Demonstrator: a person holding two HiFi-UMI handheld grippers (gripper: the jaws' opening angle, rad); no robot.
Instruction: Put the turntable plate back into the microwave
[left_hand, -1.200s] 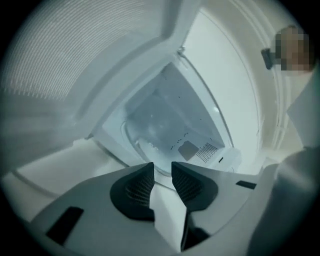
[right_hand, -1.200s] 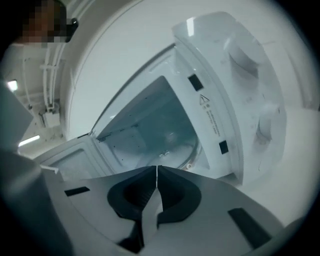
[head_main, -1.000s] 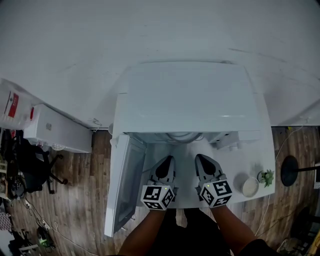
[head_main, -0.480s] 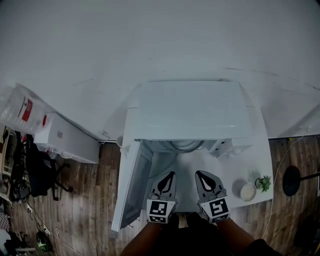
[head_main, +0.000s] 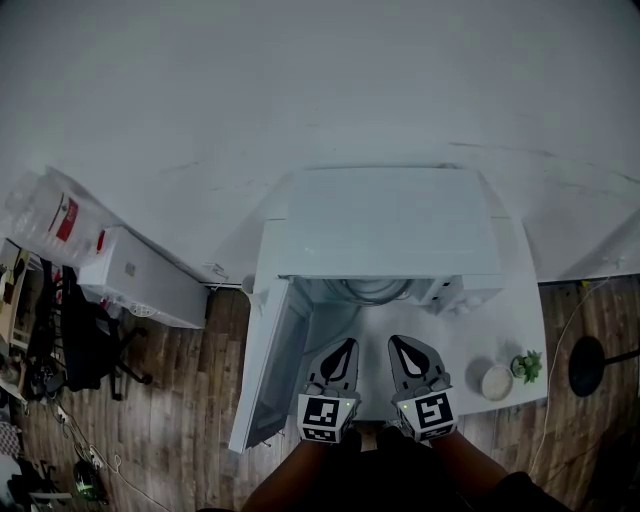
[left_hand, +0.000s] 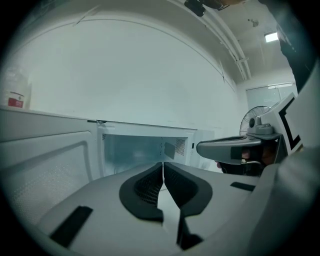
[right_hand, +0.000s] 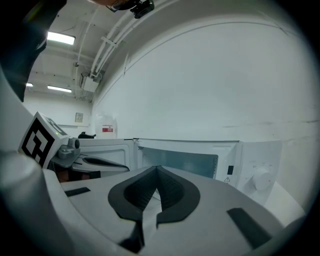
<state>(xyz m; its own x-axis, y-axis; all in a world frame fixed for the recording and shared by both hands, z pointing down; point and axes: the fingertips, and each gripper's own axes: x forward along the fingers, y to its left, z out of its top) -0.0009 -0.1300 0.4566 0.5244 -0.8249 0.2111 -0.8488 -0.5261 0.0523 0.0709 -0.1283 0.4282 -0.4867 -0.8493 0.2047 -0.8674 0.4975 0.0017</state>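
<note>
The white microwave (head_main: 390, 225) stands on a white table (head_main: 470, 335) with its door (head_main: 268, 365) swung open to the left. Inside its mouth shows the curved rim of the glass turntable plate (head_main: 372, 292). My left gripper (head_main: 347, 343) and right gripper (head_main: 395, 340) hover side by side just in front of the opening, both pointing at it, both shut and empty. In the left gripper view the left gripper (left_hand: 163, 164) has its pads together before the lit cavity (left_hand: 135, 152). In the right gripper view the right gripper (right_hand: 156, 169) is likewise shut, facing the cavity (right_hand: 185, 162).
A small white bowl (head_main: 496, 381) and a little plant (head_main: 527, 366) sit on the table's right end. The microwave's knob (right_hand: 261, 180) is right of the cavity. On the wooden floor stand a white box (head_main: 150, 280), a black chair (head_main: 85, 345) and a round stand base (head_main: 588, 365).
Both grippers have drawn back from the microwave's mouth toward me and risen, leaving a gap of bare table before the opening. The head view has shifted with them.
</note>
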